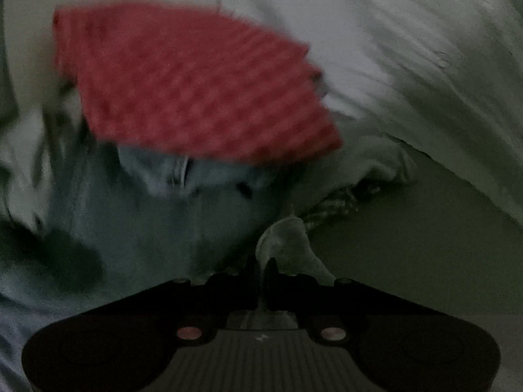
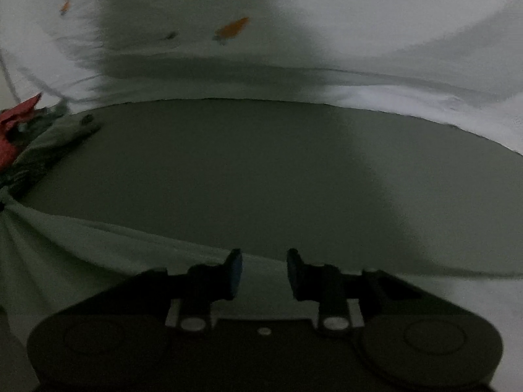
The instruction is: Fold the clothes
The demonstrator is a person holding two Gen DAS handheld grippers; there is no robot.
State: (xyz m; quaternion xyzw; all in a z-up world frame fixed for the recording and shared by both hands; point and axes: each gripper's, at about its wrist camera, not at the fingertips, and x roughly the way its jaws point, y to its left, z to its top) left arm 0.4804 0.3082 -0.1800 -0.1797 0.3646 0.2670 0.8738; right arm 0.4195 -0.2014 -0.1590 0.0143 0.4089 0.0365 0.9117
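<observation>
Left wrist view: dim, blurred. Left gripper (image 1: 263,272) has its jaws pinched together on a thin fold of pale green cloth (image 1: 287,241), which bunches up just past the fingertips. Beyond it lies a heap of clothes: a red ribbed knit piece (image 1: 196,85) on top, a light blue garment (image 1: 157,209) under and in front of it. A white sheet (image 1: 408,49) with an orange mark covers the far right. Bare grey-green surface (image 1: 408,245) shows to the right of the gripper.

Right wrist view: right gripper (image 2: 264,272) has its jaws parted, with nothing between the fingers (image 2: 233,272). Pale green cloth (image 2: 81,241) stretches from the left edge across under the fingertips; whether the pads touch it is unclear. Dark surface (image 2: 228,170) lies ahead, white sheet (image 2: 392,32) with orange spots beyond, red knit (image 2: 13,124) at far left.
</observation>
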